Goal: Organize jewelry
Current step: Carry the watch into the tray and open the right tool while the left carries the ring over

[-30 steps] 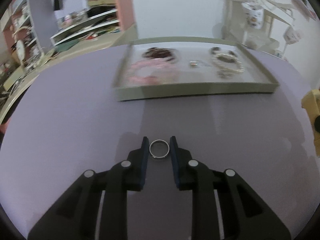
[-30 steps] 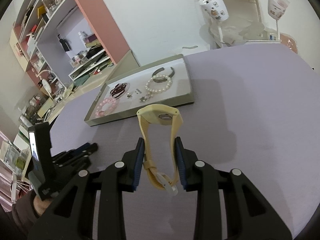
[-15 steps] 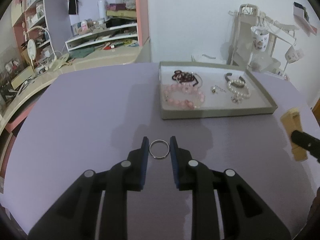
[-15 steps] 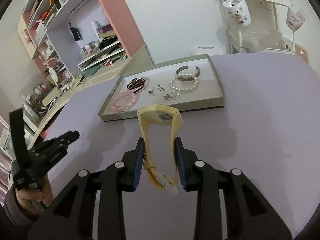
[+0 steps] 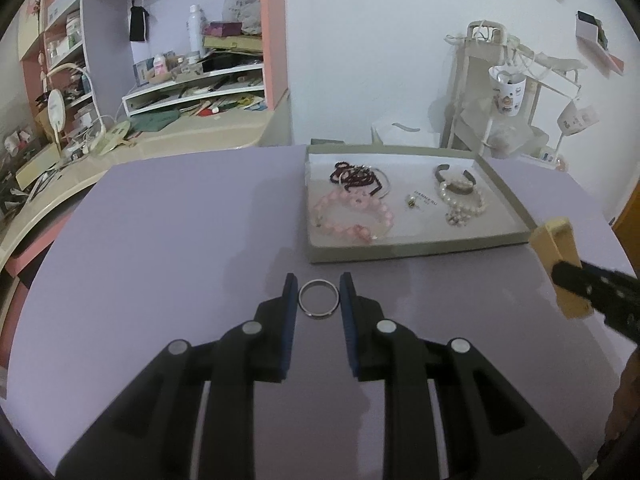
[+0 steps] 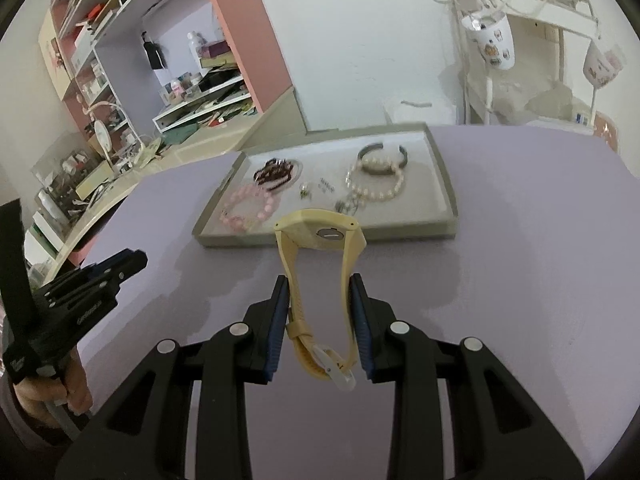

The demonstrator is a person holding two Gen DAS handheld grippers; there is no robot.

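Observation:
My left gripper (image 5: 319,285) is shut on a silver ring (image 5: 319,298) and holds it above the purple table (image 5: 168,240). My right gripper (image 6: 319,285) is shut on a yellow watch (image 6: 320,236) by its strap; the watch also shows in the left wrist view (image 5: 558,260). A grey tray (image 5: 420,250) lies ahead, right of the left gripper, holding a pink bead bracelet (image 5: 352,216), a dark bead bracelet (image 5: 354,176), a pearl bracelet (image 5: 464,196), a dark bangle (image 5: 456,178) and small earrings (image 5: 412,200). In the right wrist view the tray (image 6: 444,184) is just beyond the watch.
A cluttered beige desk (image 5: 120,140) and pink shelves (image 5: 272,32) stand at the back left. A white rack with hanging mugs (image 5: 508,88) stands at the back right. The left gripper shows at the left edge of the right wrist view (image 6: 92,284).
The left gripper has pulled back and turned left with the ring, so the tray now sits farther off and to the right. The right gripper has shifted slightly, still holding the watch.

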